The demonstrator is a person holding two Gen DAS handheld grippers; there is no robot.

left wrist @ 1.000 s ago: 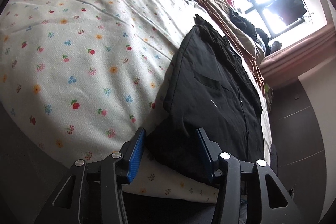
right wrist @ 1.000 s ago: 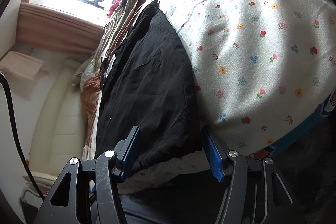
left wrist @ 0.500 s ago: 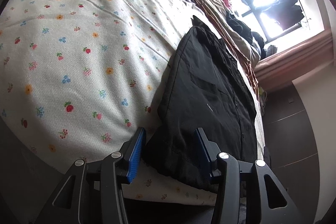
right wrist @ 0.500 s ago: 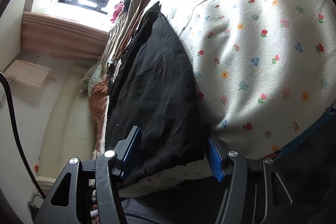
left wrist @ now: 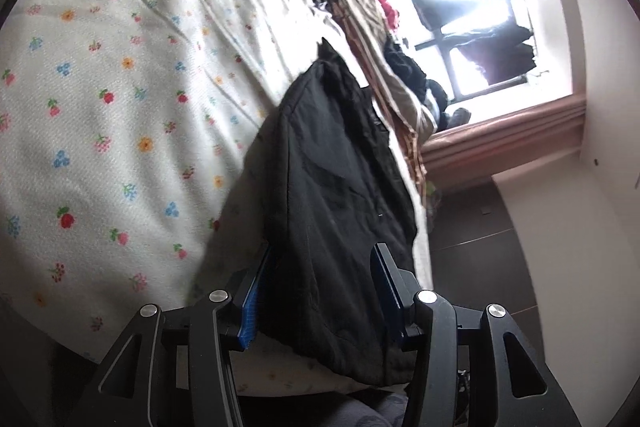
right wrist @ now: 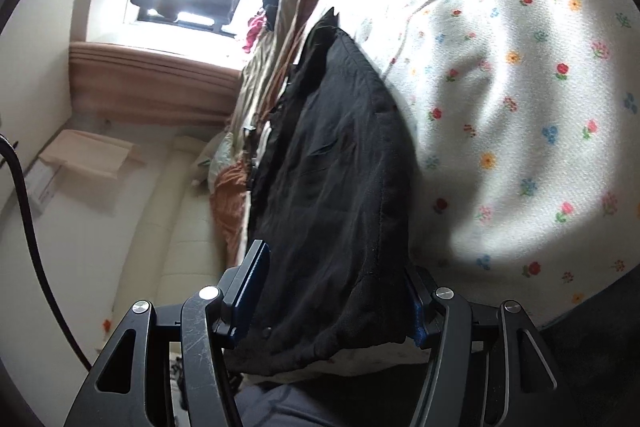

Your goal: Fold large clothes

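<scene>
Black garment (left wrist: 336, 195), folded long and narrow, lies on a bed under a white bedsheet (left wrist: 120, 115) printed with small flowers. It stretches from the near edge of the bed toward the window (left wrist: 472, 27) at the far end. In the right wrist view the same garment (right wrist: 340, 163) shows a small chest pocket and a collar at its far tip.

Left gripper (left wrist: 320, 291) stands over the near end of the garment, with one blue finger on each side of the cloth. The fingers are apart, and the cloth fills the gap between them. I cannot tell if the pads really press on the cloth or only stand beside it.

Right gripper (right wrist: 336, 295) is placed in the same way at the near hem, the cloth bulging up between its two fingers. Its right finger is almost hidden behind the fabric. Here also the pictures do not show whether it grasps or is released.

Beside the garment, along the bed's other side, lie brown and beige blankets (right wrist: 280, 39) with some dark clothes on top. A black cable (right wrist: 24, 211) runs down the left edge of the right wrist view.
</scene>
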